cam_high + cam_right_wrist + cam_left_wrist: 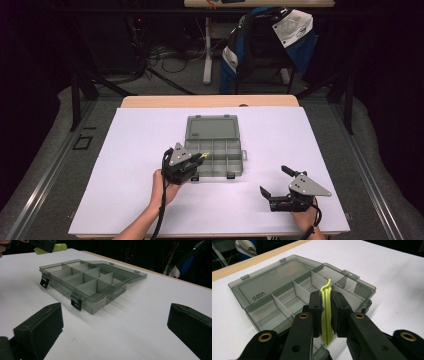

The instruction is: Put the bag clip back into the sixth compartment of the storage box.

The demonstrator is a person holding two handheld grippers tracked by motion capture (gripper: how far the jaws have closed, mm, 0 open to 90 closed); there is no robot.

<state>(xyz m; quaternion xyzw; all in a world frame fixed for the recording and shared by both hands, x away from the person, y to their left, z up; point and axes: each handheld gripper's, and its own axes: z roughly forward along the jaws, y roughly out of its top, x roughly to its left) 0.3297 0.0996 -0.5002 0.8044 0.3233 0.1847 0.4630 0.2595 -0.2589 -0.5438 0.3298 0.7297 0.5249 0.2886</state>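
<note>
Dark room, white table (125,200) | open grey box (215,152) sitting centre frame, lid lying flat behind | left tool (326,305) clamping a yellow-green strip (326,315) above the box's front edge | right tool (272,181) resting lower right, jaws gaping, gripping nothing.

Left tongs (326,305) clamped tight; right tongs (275,182) gape wide, resting low.

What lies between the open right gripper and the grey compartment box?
Only bare white table sheet between the right gripper and the grey compartment box, in the right gripper view.
</note>
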